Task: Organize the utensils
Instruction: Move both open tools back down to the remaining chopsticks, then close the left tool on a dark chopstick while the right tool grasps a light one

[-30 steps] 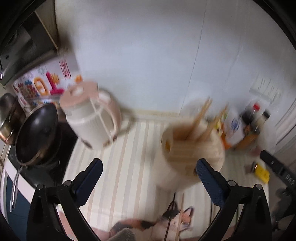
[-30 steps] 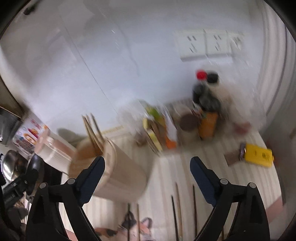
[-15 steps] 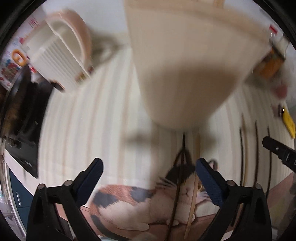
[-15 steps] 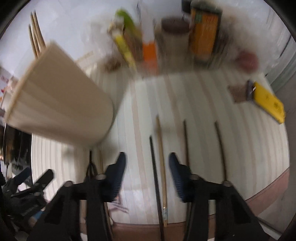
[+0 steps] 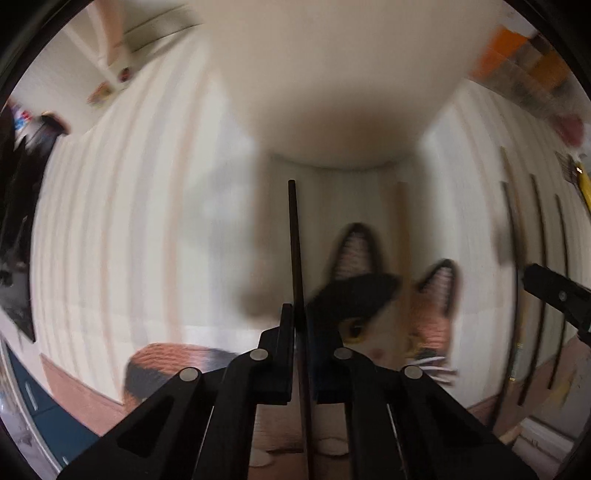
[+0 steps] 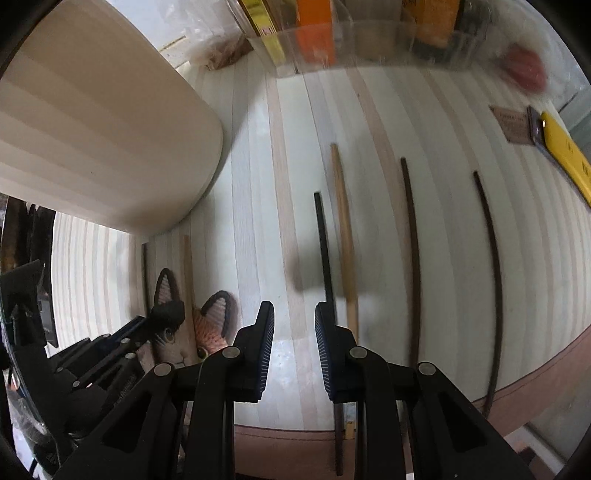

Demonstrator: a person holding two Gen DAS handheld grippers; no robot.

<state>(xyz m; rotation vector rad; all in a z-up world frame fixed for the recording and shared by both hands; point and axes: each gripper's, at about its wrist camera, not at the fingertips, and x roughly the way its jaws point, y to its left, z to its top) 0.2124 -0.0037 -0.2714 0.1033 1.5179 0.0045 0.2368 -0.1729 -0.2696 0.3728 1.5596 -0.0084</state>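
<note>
My left gripper (image 5: 298, 314) is shut on a black chopstick (image 5: 294, 236) that points toward the beige utensil holder (image 5: 325, 74) close ahead. A light wooden chopstick (image 5: 402, 218) lies beside it on the cat-print mat. My right gripper (image 6: 294, 314) is narrowly open and empty, low over the striped mat (image 6: 258, 177). Just right of it lie a black chopstick (image 6: 324, 247) and a wooden chopstick (image 6: 345, 236). Two dark brown chopsticks (image 6: 413, 258) (image 6: 493, 266) lie further right. The holder (image 6: 92, 125) stands at upper left, and the left gripper (image 6: 162, 317) shows at lower left.
Bottles and packets in a clear bin (image 6: 354, 33) stand at the back. A yellow tool (image 6: 565, 147) lies at far right. The mat's brown front edge (image 6: 517, 387) runs near the counter edge. A stove area (image 5: 18, 184) is at the left.
Both grippers dropped low toward the mat. The left gripper closed from wide open onto the black chopstick. The right gripper's jaws narrowed further beside the other black chopstick.
</note>
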